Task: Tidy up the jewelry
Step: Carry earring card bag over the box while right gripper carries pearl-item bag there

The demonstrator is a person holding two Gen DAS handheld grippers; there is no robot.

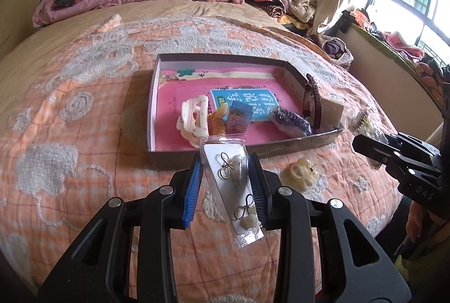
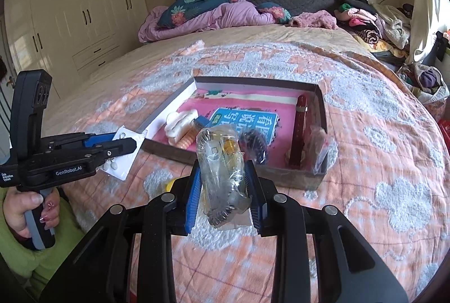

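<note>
Both grippers loaded above the bed (image 1: 84,95).
Left gripper (image 1: 226,179) clamped on earring card (image 1: 233,185); right gripper (image 2: 223,185) pinching clear packet (image 2: 222,171), perhaps jewelry; box (image 1: 281,147) just ahead.

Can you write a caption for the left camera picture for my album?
Left claw holds an earring card above the bed, near the box.
</note>
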